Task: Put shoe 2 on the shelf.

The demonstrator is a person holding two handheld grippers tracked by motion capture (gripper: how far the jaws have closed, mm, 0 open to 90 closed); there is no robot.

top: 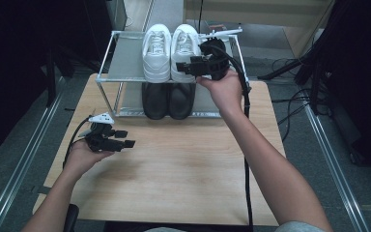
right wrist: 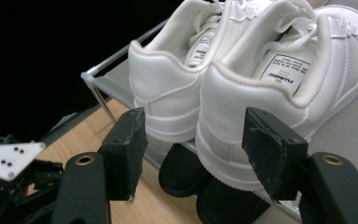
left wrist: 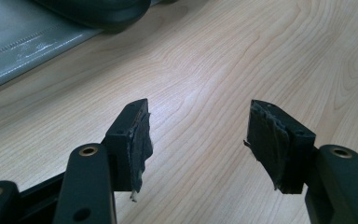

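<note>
The white shoes (top: 170, 50) are seen on the rack's (top: 125, 60) top shelf, above black shoes (top: 168, 99). The right gripper (right wrist: 193, 149) is held behind their heels, jaws released; the left gripper (left wrist: 196, 140) is kept over the surface (top: 174, 164), jaws released and empty.

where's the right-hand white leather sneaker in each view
High view: the right-hand white leather sneaker sits on the rack's top shelf, beside the right gripper.
Left gripper view: not in it.
Right gripper view: centre-right, heel facing the camera.
Shared landmark: the black shoes below.
</note>
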